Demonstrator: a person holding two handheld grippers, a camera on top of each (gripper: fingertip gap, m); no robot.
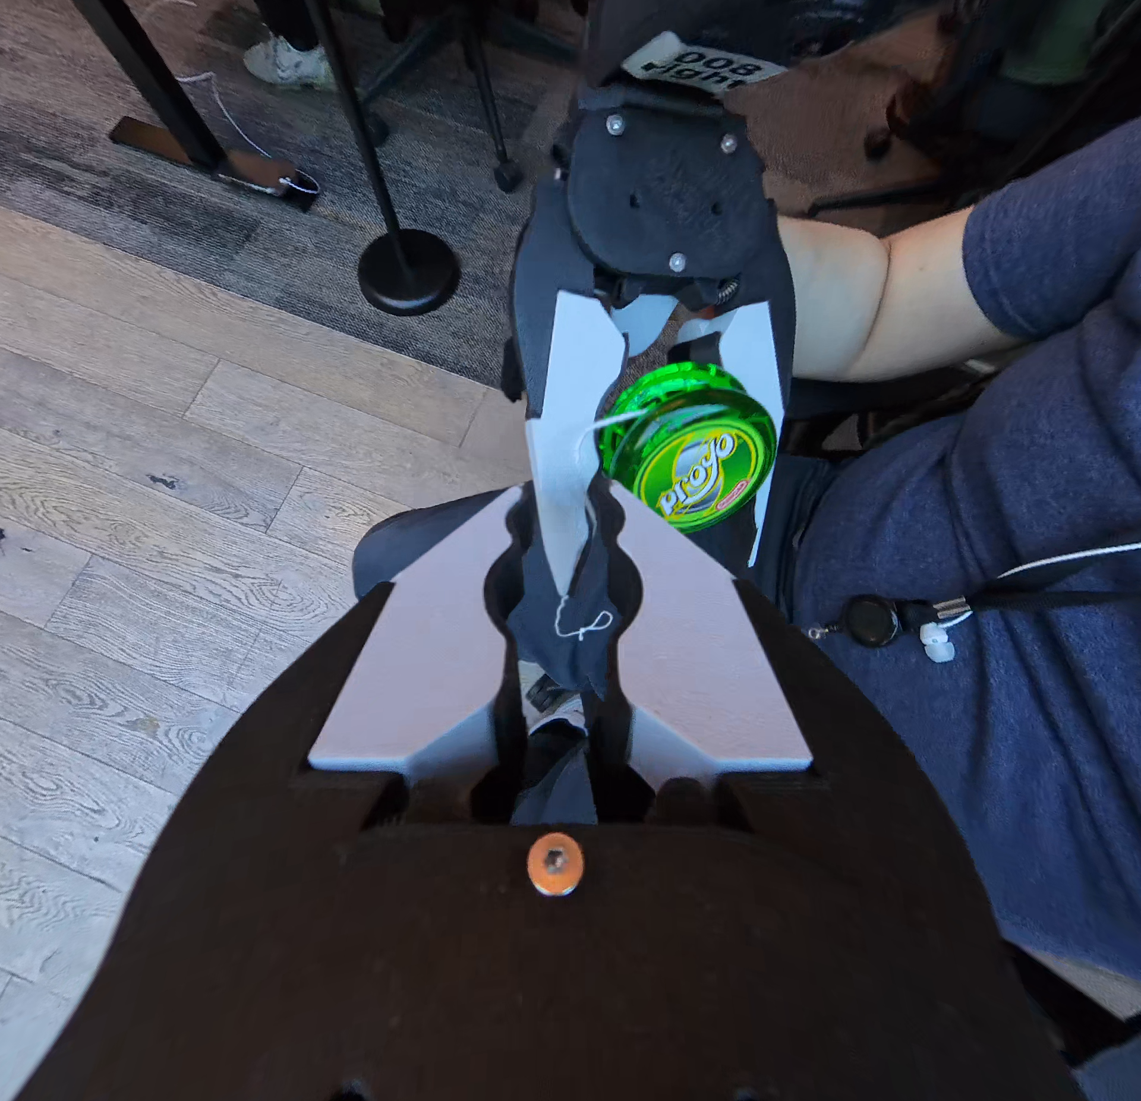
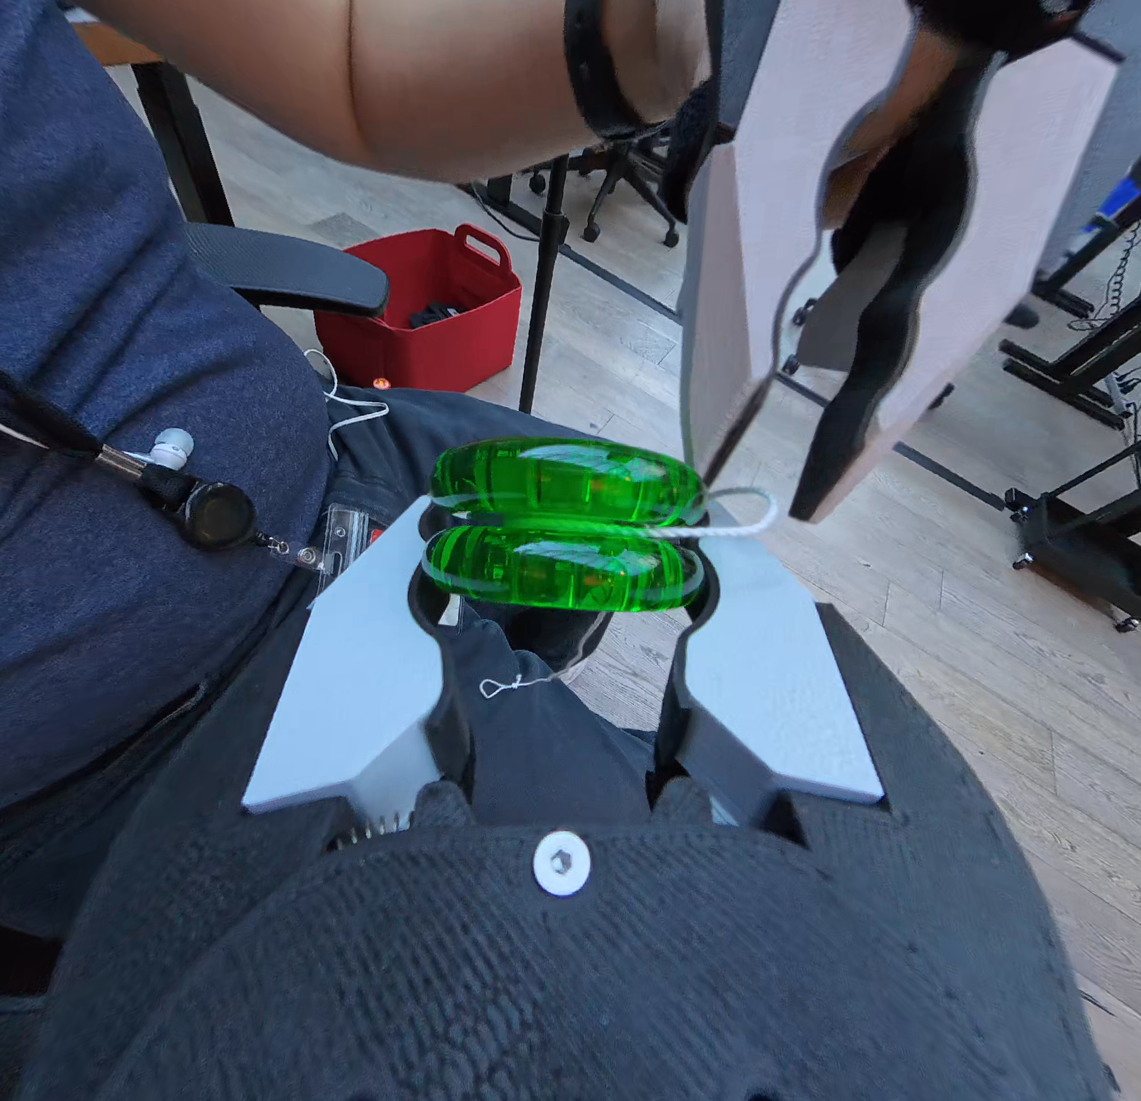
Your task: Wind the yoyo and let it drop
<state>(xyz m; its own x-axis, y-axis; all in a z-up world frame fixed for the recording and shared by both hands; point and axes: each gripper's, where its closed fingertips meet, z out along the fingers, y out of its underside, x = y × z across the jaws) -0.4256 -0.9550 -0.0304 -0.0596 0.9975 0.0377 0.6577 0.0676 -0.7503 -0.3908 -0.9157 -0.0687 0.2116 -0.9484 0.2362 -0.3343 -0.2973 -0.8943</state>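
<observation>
A clear green yoyo (image 2: 565, 531) sits edge-on between the pads of my right gripper (image 2: 565, 553), which is shut on it over the person's lap. In the left wrist view the yoyo (image 1: 691, 448) shows its labelled face between the right gripper's (image 1: 659, 571) white fingers. A slack white string (image 2: 735, 529) leaves the yoyo's groove, curls, and hangs down to a small end loop (image 2: 494, 688). My left gripper (image 1: 568, 491) faces the right one, jaws a narrow gap apart. The string (image 1: 580, 463) runs down through that gap, apparently loose. The left gripper (image 2: 762, 494) hangs tip-down beside the yoyo.
A seated person's blue shirt and dark trousers fill the space under both grippers, with a badge reel (image 1: 870, 621). On the wood floor stand a red bin (image 2: 420, 330), a black pole (image 2: 543, 281) with round base (image 1: 407, 269), a chair armrest (image 2: 290, 275) and table legs (image 1: 154, 83). About 6 centimeters separates my left fingertips from my right. About 12 centimeters separates my right fingertips from the badge reel (image 1: 870, 621). My right wrist view (image 2: 222, 509) looks at it from another angle.
</observation>
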